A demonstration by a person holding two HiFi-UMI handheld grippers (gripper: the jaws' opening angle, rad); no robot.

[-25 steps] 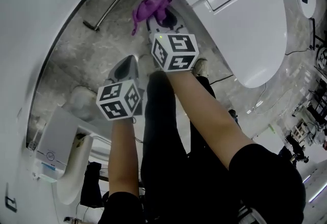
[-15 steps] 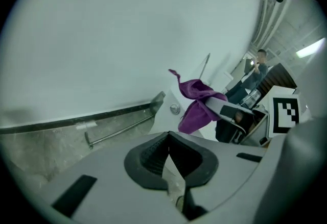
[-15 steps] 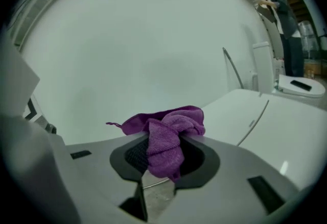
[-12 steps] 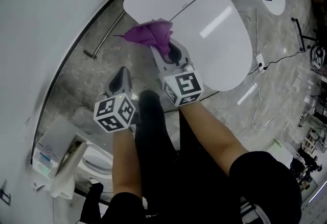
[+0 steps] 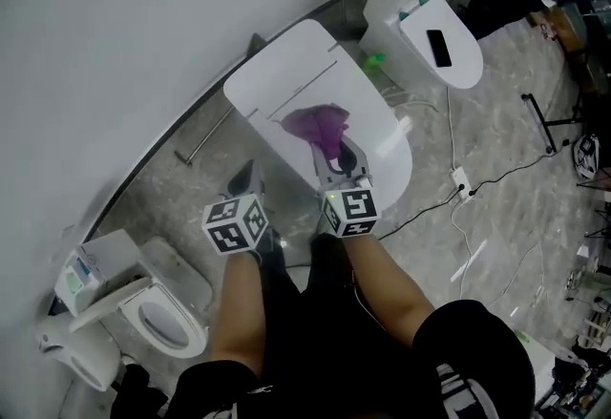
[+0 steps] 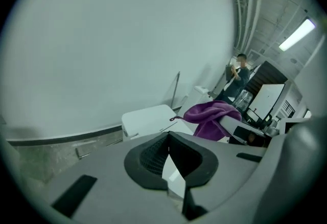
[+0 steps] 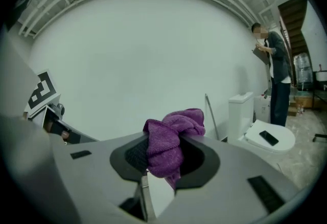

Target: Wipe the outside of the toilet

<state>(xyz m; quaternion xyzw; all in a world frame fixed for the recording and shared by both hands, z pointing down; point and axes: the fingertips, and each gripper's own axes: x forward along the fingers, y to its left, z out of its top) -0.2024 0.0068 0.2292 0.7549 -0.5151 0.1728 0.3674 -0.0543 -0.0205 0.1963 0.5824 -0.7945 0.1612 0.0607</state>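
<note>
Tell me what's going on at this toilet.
A person works with tongs in each hand. The right tongs are shut on a purple cloth, held over the closed lid of the white toilet. The left tongs are shut and empty, off to the toilet's side.

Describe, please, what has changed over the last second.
The right tool, shut on the crumpled purple cloth, carried it from the edge of the white toilet to over the middle of its closed lid. The head view pulled back. The left tool stayed shut, empty, beside the toilet.
</note>
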